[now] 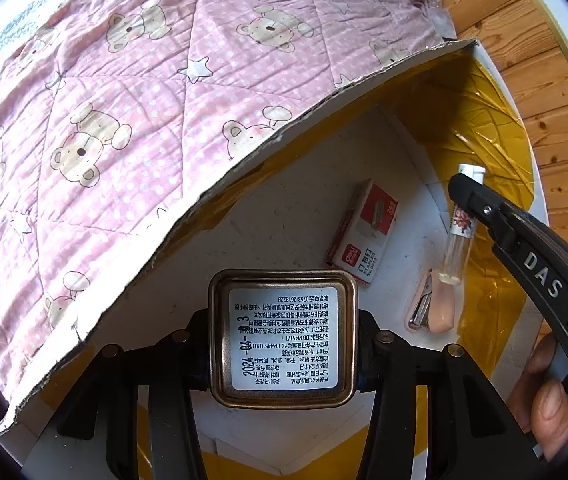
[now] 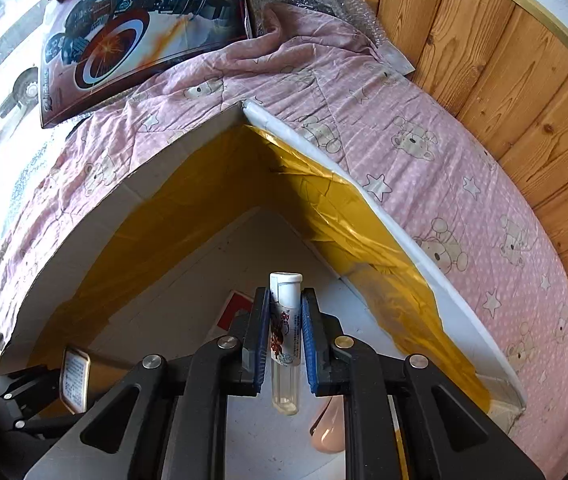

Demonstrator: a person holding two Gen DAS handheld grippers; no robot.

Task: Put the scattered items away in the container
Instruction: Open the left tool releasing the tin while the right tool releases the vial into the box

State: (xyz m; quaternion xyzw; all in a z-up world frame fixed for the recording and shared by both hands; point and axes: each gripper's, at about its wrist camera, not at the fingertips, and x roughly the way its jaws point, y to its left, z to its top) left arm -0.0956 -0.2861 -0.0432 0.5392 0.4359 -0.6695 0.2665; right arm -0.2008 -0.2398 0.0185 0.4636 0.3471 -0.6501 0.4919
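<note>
right tongs (image 2: pixel 286 344) gripping upright tube (image 2: pixel 284 344), cap up, over box (image 2: pixel 188 216)

Both wrist views close above the box (image 1: pixel 268 142), angled down inside, sharing its white floor and stapler (image 1: pixel 432 308)

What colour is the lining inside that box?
Shiny golden yellow lining covers the walls of the white box; the right wrist view shows it best.
</note>
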